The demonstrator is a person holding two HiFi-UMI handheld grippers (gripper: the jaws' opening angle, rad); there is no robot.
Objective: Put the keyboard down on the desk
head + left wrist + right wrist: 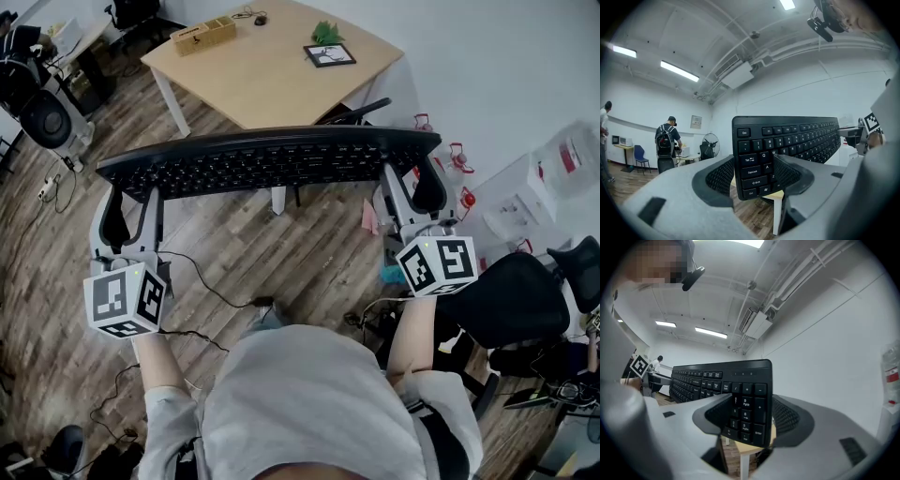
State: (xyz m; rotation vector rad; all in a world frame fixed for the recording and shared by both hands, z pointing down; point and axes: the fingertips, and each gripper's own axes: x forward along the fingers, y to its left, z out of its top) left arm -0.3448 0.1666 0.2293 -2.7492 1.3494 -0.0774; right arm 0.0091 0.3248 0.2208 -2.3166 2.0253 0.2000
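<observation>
A long black keyboard [272, 159] hangs in the air over the wooden floor, just short of the light wooden desk [272, 70]. My left gripper [133, 197] is shut on its left end and my right gripper [411, 180] on its right end. In the left gripper view the keyboard [787, 140] stands on edge between the jaws of the left gripper [757, 176], the Shift and Ctrl keys nearest. In the right gripper view the number-pad end of the keyboard [745, 404] sits between the jaws of the right gripper [750, 420]. A strip of the desk [776, 194] shows below the keyboard.
On the desk lie a wooden organiser [202, 36], a framed picture [329, 54] and a small green plant [326, 33]. A black office chair [511, 295] stands at my right. Cables [216, 300] trail on the floor. People [665, 143] stand far off at the left.
</observation>
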